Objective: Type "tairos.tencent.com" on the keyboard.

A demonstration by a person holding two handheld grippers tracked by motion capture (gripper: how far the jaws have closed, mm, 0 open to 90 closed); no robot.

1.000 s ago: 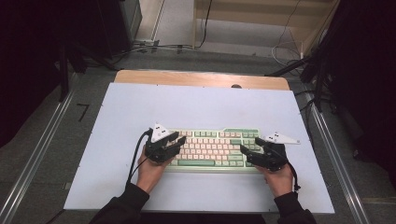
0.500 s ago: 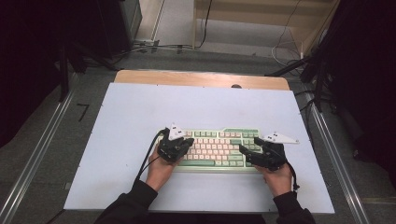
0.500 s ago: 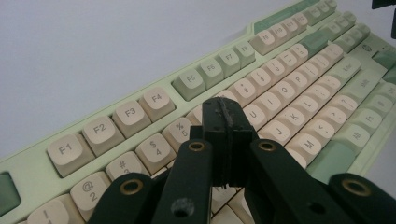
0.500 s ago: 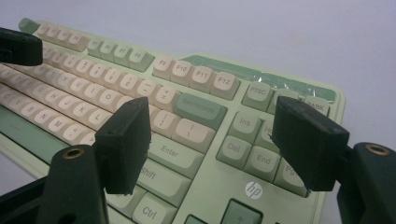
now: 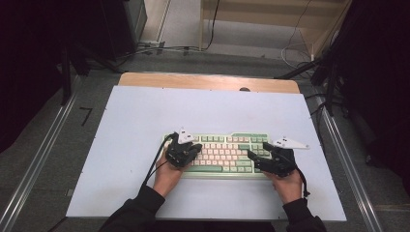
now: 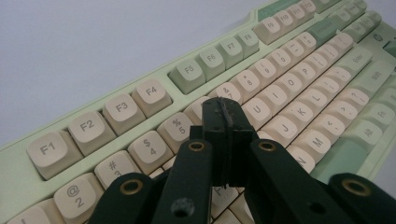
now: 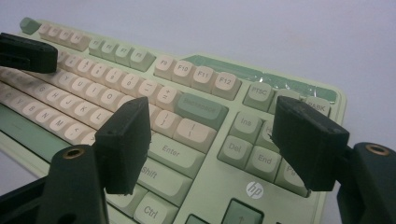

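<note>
Lying flat on the white table top (image 5: 145, 121), toward its near edge and right of centre, the keyboard (image 5: 227, 152) looks rigid and fairly light: a stiff pale-green case carrying cream and green keycaps that would give or pop off if pinched. The safer hold, I judge, is the case's 2 short ends or its front lip, not the keys. Its long axis runs left to right across the table, function row away from the person. The left gripper (image 6: 223, 122) sits over the upper-left keys with jaws pressed together on nothing; the right gripper (image 7: 212, 147) hovers above the Enter and navigation keys, jaws wide apart.
</note>
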